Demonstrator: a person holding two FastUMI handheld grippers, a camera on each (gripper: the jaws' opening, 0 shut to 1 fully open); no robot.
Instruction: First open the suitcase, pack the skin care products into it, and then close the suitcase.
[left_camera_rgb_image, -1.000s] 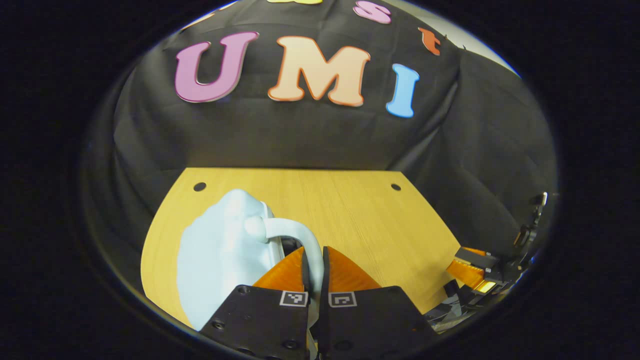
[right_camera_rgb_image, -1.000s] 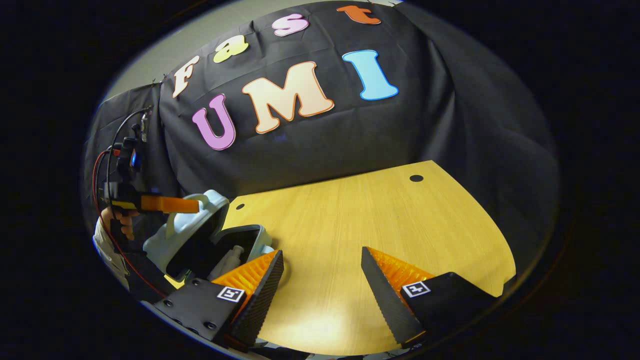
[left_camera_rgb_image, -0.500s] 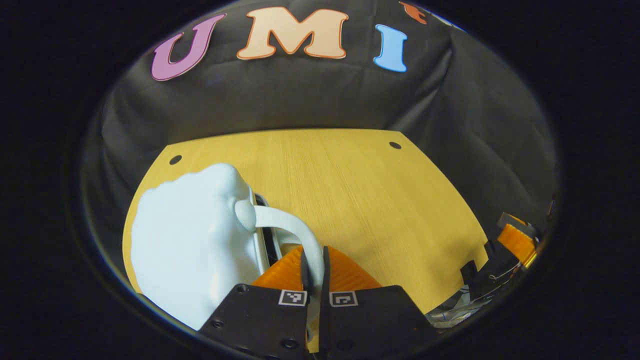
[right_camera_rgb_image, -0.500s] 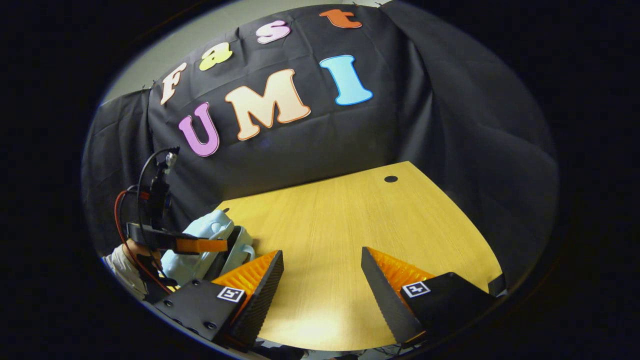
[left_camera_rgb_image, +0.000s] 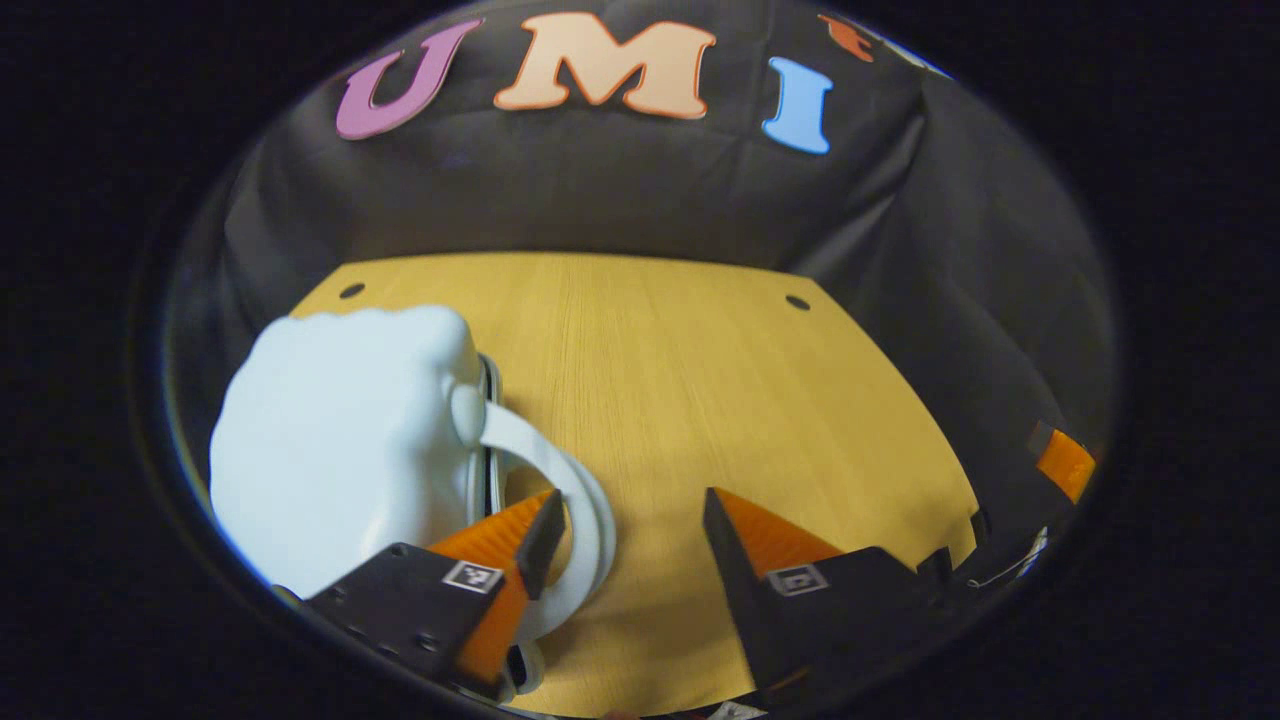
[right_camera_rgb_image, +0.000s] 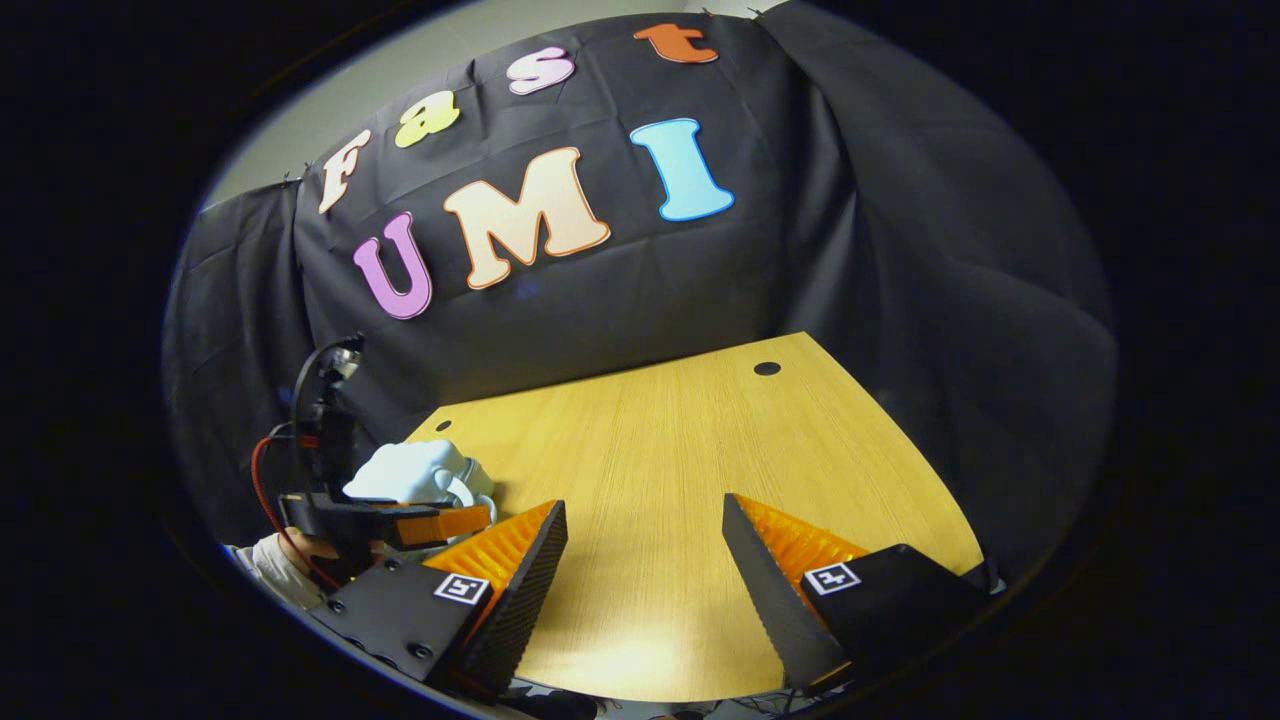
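The left hand-held gripper (left_camera_rgb_image: 625, 515), clamped on the handle half a second ago, now has its fingers apart, leaving the closed pale-blue, hard-shell suitcase (left_camera_rgb_image: 340, 440) lying on the wooden tabletop (left_camera_rgb_image: 700, 400), so the task looks finished, while the right hand-held gripper (right_camera_rgb_image: 645, 535) hovers apart

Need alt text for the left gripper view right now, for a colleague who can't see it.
The open left gripper hangs over a wooden table, its left finger beside the white handle of a closed pale blue suitcase.
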